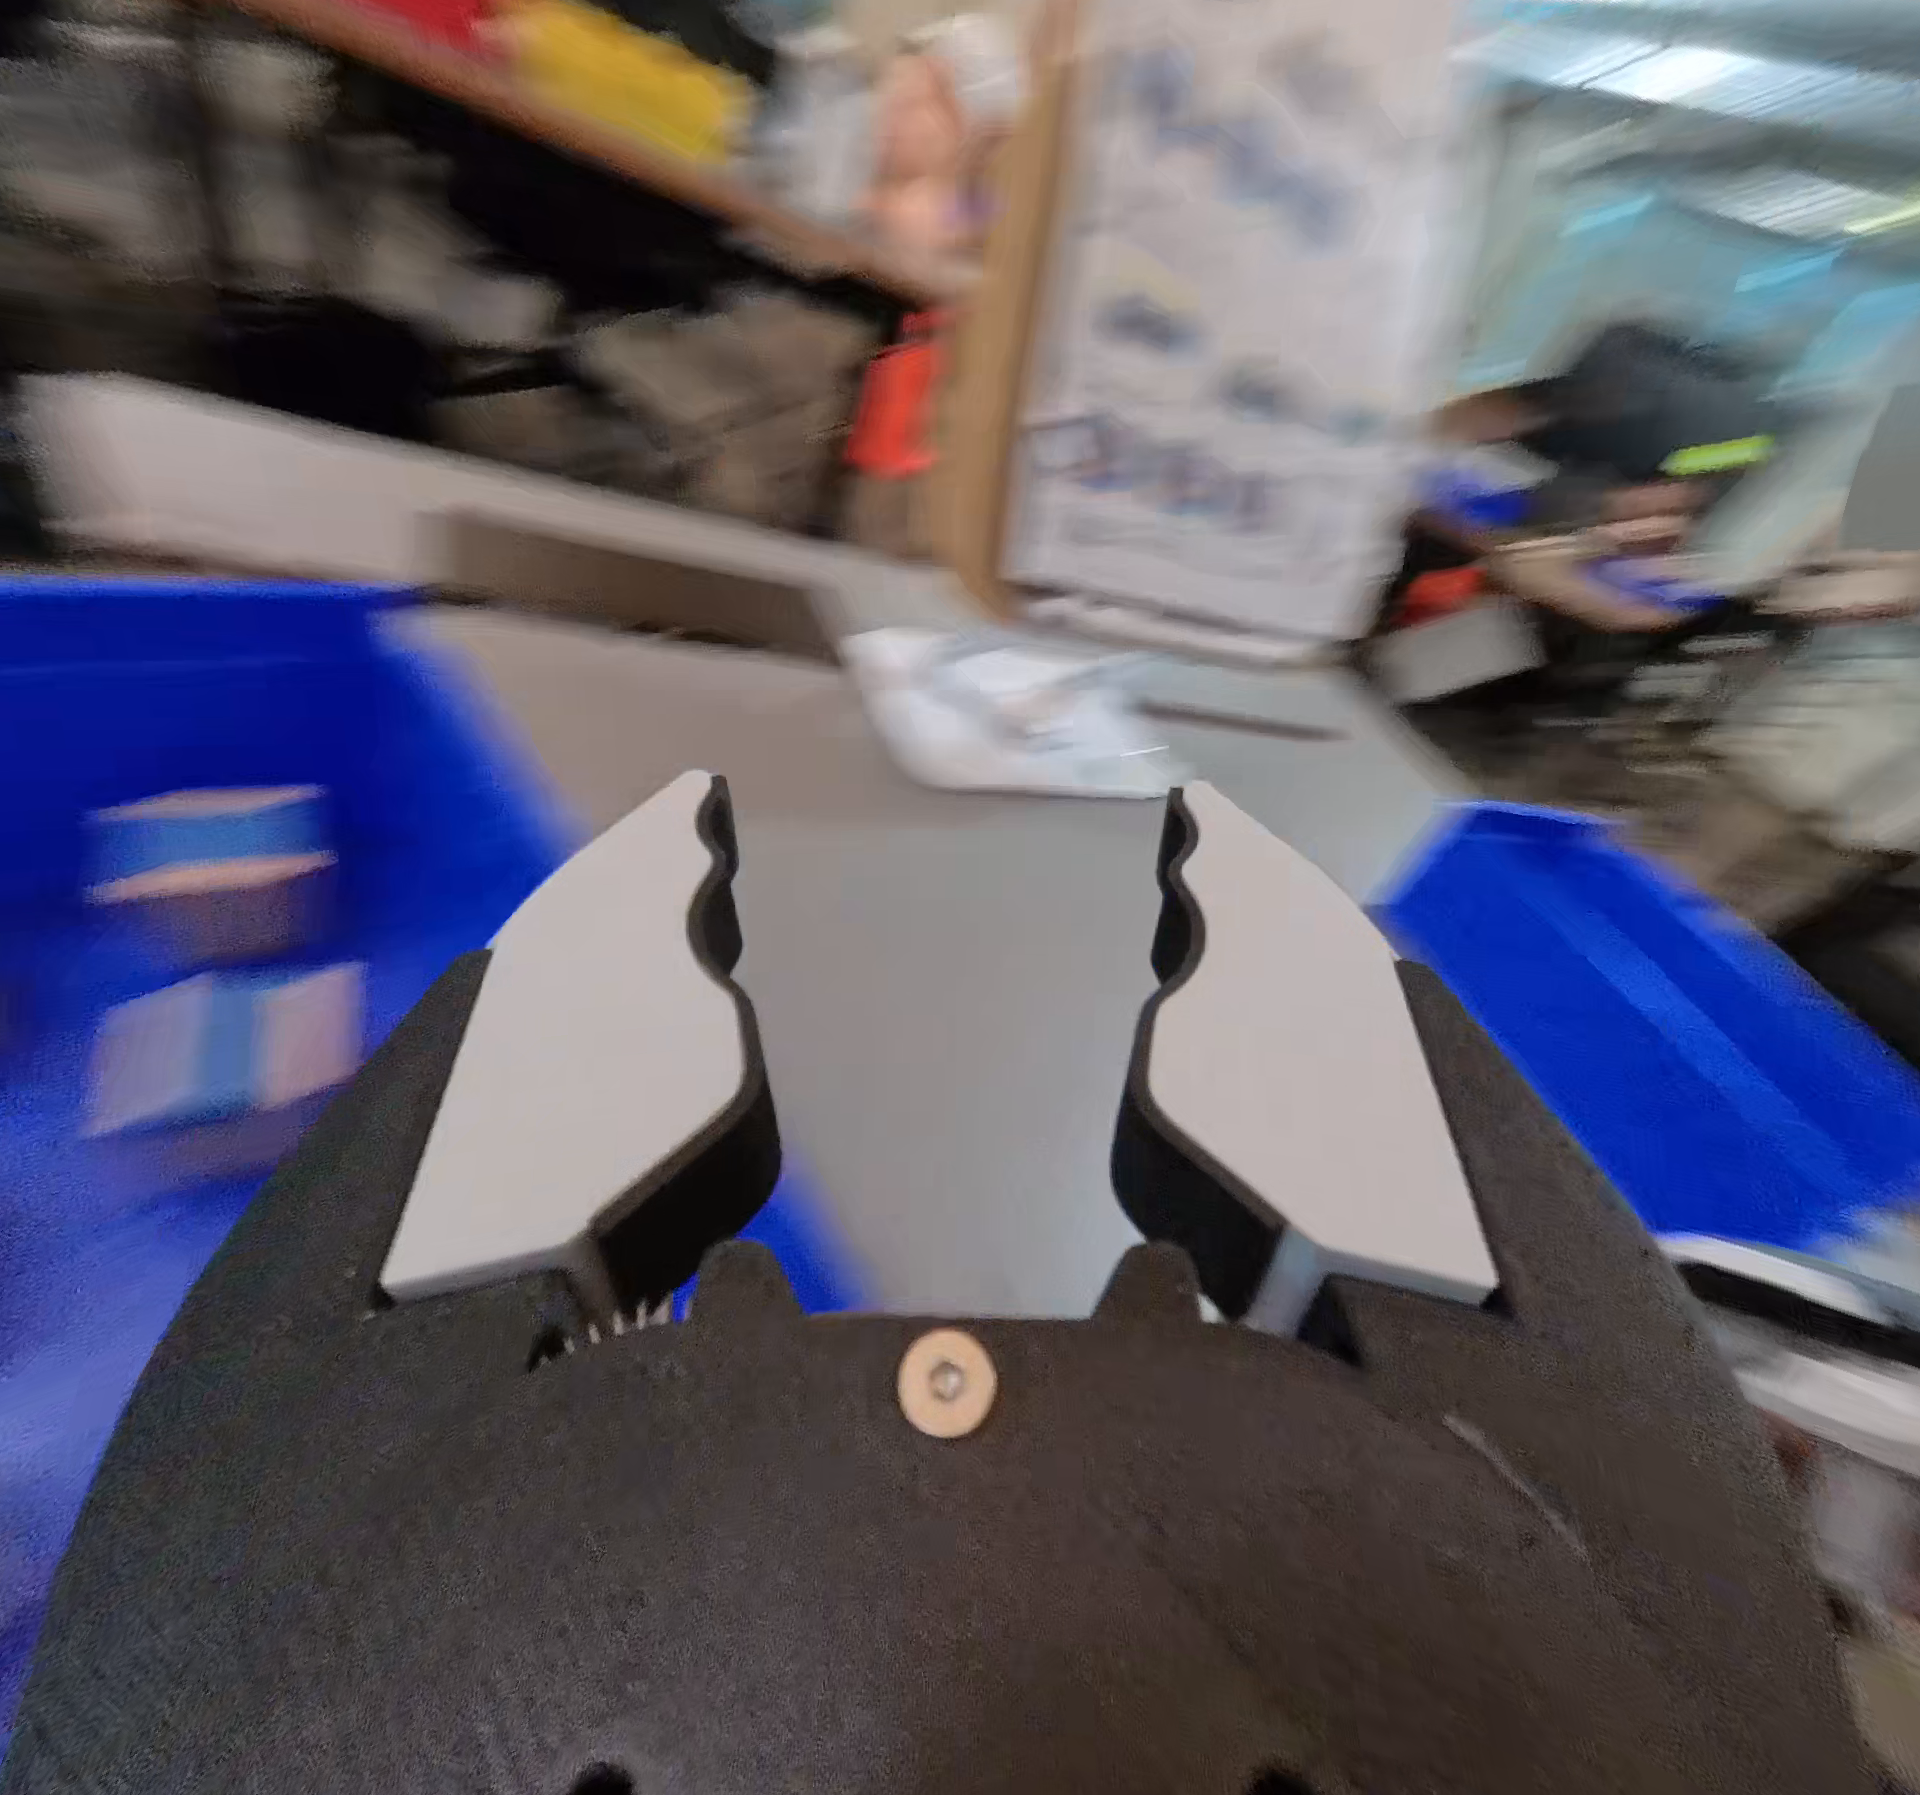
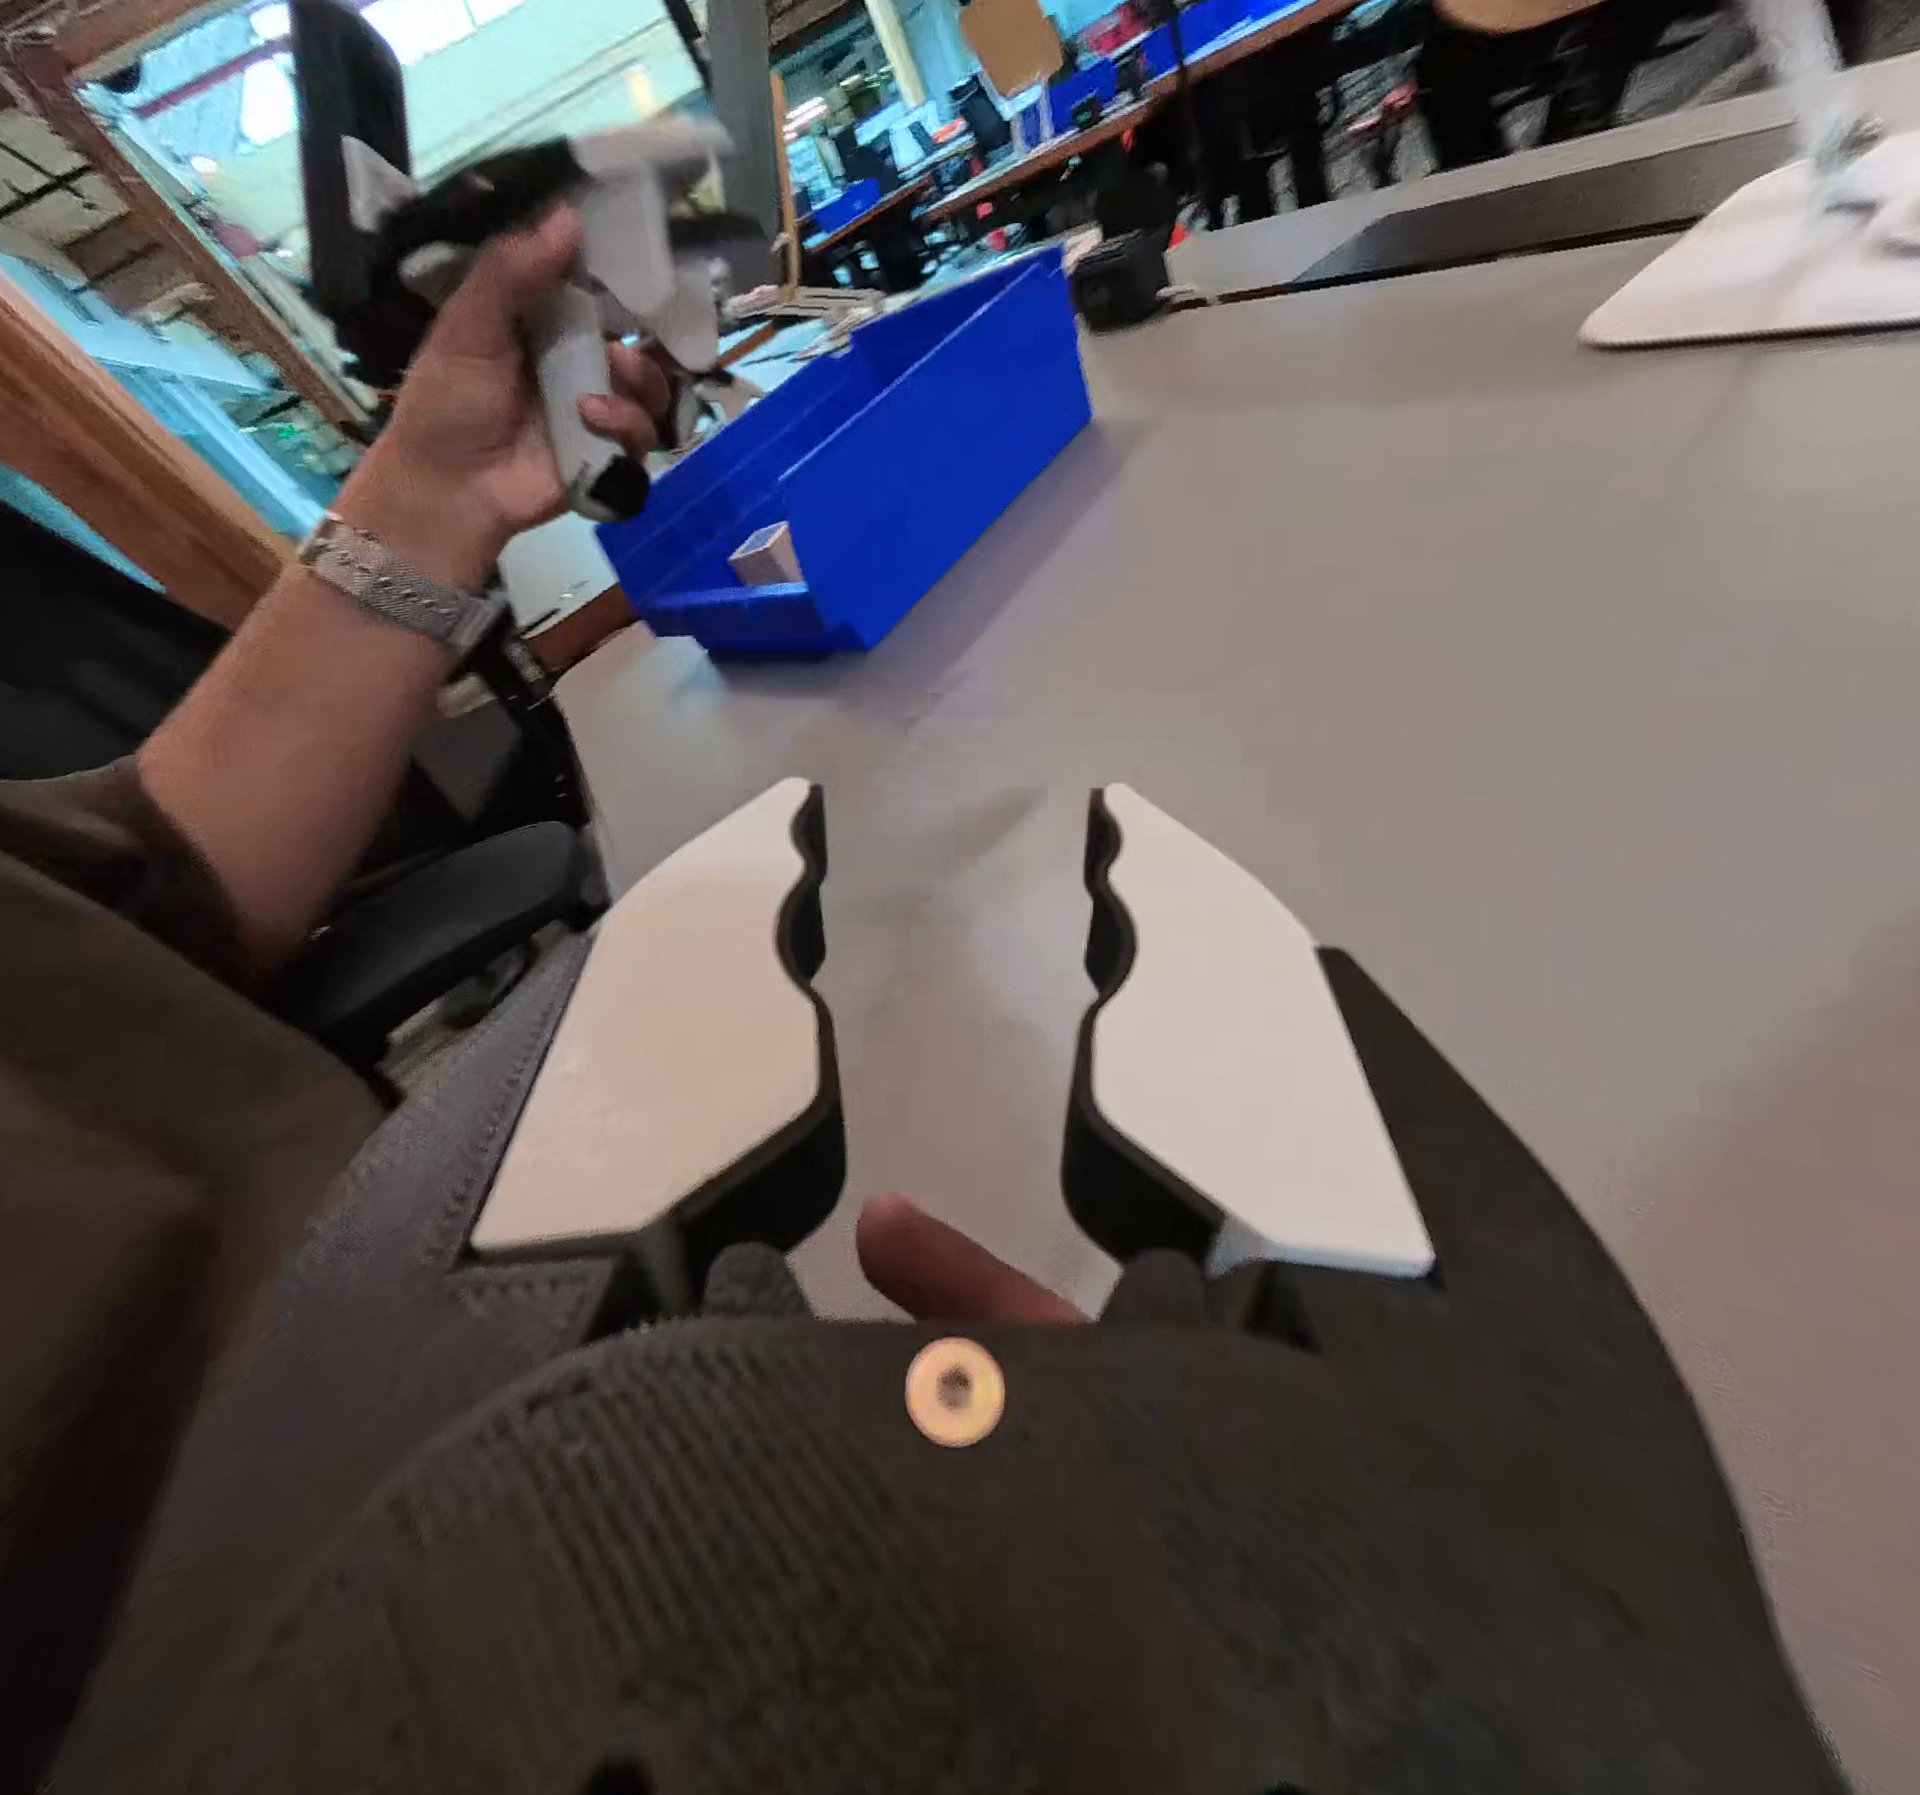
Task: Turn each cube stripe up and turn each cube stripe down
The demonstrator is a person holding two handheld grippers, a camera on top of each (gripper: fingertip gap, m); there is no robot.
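The left wrist view is heavily motion-blurred. My left gripper (image 1: 945, 795) is open and empty, held above the grey table (image 1: 935, 1018) between two blue bins. The left bin (image 1: 436, 810) holds two blurred pale cubes with a blue stripe, one (image 1: 223, 1044) nearer and one (image 1: 213, 841) behind it. In the right wrist view my right gripper (image 2: 956, 795) is open and empty, low over the table (image 2: 1351, 706). A blue bin (image 2: 935, 457) stands ahead on the left with one pale cube (image 2: 767, 552) at its near end. A hand holds the left gripper (image 2: 400, 223) raised above that bin.
A second blue bin (image 1: 1621, 997) stands to the right of the left gripper. A white monitor base (image 2: 1766, 259) stands at the far right of the table. The person's forearm (image 2: 312, 706) and a chair are at the left table edge. Shelves and workbenches lie beyond.
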